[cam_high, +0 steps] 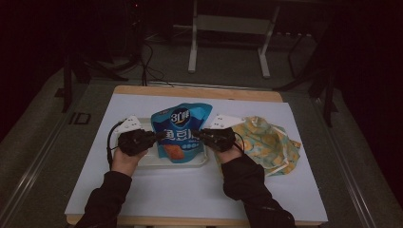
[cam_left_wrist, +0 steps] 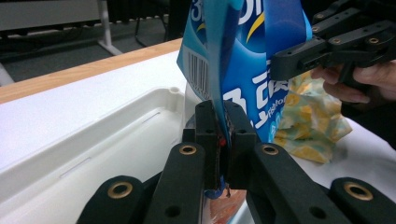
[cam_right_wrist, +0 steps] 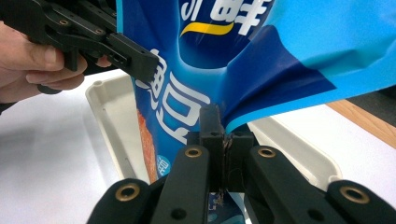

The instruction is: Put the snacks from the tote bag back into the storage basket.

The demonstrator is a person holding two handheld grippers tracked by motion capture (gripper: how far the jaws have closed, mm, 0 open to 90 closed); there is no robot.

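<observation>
Over the white tray (cam_high: 142,160) at the middle of the table (cam_high: 199,190), a blue snack pouch (cam_high: 180,130) printed with white characters and a picture of an orange-brown snack stands upright, held between the two grippers. From the pouch's left side the left gripper (cam_high: 159,136) reaches in, and the left gripper view shows its black fingers (cam_left_wrist: 206,135) pressed tight on a thin fold of the pouch's edge (cam_left_wrist: 215,70), just beside the barcode, with the tray's rim (cam_left_wrist: 140,100) below and to the left. From the opposite side the right gripper (cam_high: 198,135) meets it, and the right gripper view shows its fingers (cam_right_wrist: 211,123) likewise clamped flat on the pouch's other edge (cam_right_wrist: 243,100), the foil pulled into a crease above them. Each gripper view also catches the other gripper farther off, gripped by a bare hand (cam_right_wrist: 28,60) and biting the far side of the pouch. To the right of the tray, near the right hand (cam_high: 229,153), lies a crumpled yellow and teal patterned bag (cam_high: 271,142) on the white cover of the table. Both of the person's forearms wear dark sleeves (cam_high: 244,183), and a wooden edge (cam_high: 199,91) of the table shows at the far side.
</observation>
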